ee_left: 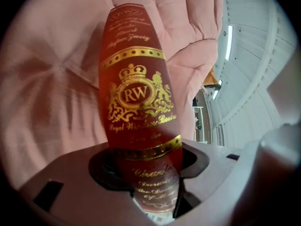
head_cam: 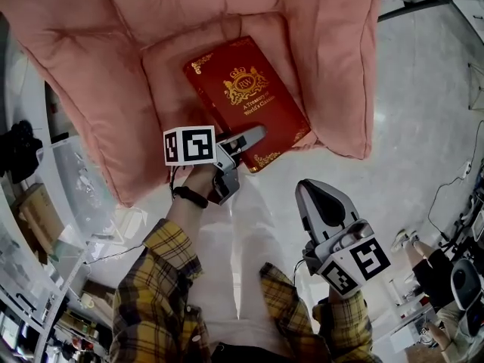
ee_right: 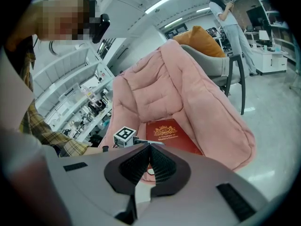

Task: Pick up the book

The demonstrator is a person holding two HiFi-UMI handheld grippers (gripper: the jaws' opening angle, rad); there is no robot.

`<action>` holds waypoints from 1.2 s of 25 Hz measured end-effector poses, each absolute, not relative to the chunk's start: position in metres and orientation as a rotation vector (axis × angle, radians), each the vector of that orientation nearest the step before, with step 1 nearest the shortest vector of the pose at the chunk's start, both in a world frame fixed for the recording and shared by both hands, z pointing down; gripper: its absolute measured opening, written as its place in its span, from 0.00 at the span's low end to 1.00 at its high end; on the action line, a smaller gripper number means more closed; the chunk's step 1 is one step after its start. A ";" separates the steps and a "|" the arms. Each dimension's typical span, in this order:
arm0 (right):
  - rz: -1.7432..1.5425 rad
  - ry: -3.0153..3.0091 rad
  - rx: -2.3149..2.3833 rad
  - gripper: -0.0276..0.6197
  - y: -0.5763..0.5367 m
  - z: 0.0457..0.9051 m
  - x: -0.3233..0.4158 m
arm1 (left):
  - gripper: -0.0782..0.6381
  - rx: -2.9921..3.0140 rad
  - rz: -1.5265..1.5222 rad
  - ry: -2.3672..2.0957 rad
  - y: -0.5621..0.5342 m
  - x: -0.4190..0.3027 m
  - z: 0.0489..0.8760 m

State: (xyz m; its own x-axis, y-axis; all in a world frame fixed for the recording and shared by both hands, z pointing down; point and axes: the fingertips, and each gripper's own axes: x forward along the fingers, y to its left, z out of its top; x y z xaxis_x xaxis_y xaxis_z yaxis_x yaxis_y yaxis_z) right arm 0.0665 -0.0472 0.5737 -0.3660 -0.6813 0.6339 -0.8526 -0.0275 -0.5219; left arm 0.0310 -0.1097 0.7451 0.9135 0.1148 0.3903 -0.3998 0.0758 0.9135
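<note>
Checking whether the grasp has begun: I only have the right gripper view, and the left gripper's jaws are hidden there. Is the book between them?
Observer: Yes. The left gripper view shows the book spine-on between the left gripper's jaws, both pads seemingly against its covers.
Operator: Lifted yet?
Observer: Seemingly not; the head view shows it lying on the pink chair's seat.
Operator: And my own position?
Observer: The right gripper hangs off the chair's front edge, over the floor, apart from the book.

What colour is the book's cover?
The book is deep red with gold print, clearest in the head view.
</note>
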 end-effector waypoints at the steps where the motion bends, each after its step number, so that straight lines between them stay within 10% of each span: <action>1: 1.340 -2.053 1.644 0.07 -0.048 0.572 0.063 | 0.46 1.445 0.388 -0.240 -0.110 0.028 0.743; 30: 1.010 -2.220 1.708 0.07 -0.059 0.411 0.018 | 0.46 1.569 0.298 -0.189 -0.100 -0.043 0.539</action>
State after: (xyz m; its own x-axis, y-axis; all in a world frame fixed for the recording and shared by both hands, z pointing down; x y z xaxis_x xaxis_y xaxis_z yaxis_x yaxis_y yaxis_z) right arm 0.0184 -0.0591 0.4113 -0.3329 -0.7940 0.5087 -0.9052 0.1179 -0.4084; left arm -0.0433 -0.0999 0.5387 0.9501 0.0660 0.3048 -0.3039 -0.0230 0.9524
